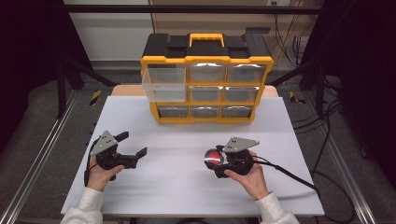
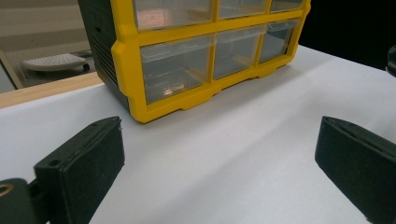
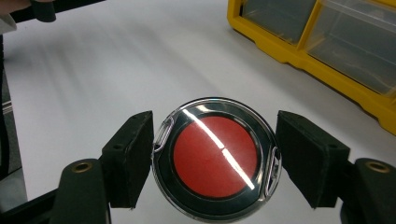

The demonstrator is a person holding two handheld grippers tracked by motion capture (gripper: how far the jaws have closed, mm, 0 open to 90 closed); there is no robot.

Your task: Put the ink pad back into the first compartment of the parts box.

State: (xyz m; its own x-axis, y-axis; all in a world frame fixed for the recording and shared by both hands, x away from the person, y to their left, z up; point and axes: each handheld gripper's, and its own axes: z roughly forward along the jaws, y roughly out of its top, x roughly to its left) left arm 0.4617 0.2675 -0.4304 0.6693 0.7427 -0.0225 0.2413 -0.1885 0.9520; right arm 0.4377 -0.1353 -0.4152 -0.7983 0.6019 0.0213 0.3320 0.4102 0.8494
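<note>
A round clear case with a red disc inside (image 3: pixel 215 161) sits between the jaws of my right gripper (image 3: pixel 215 151), which is shut on it, both pads touching its rim. From above, the case (image 1: pixel 212 158) is at the right-centre of the white table, just ahead of the right gripper (image 1: pixel 215 162). My left gripper (image 1: pixel 134 143) rests low at the left of the table, open, with nothing between its jaws (image 2: pixel 219 158). A yellow and black drawer organizer (image 1: pixel 205 60) stands at the back centre, its top-left clear drawer (image 1: pixel 164 84) pulled out.
The white table top (image 1: pixel 177 191) stretches between the grippers and the organizer (image 2: pixel 126 70). The organizer's lower yellow frame (image 3: pixel 299 51) lies ahead and to the right of the right gripper. A black cable (image 1: pixel 289 176) trails off to the right.
</note>
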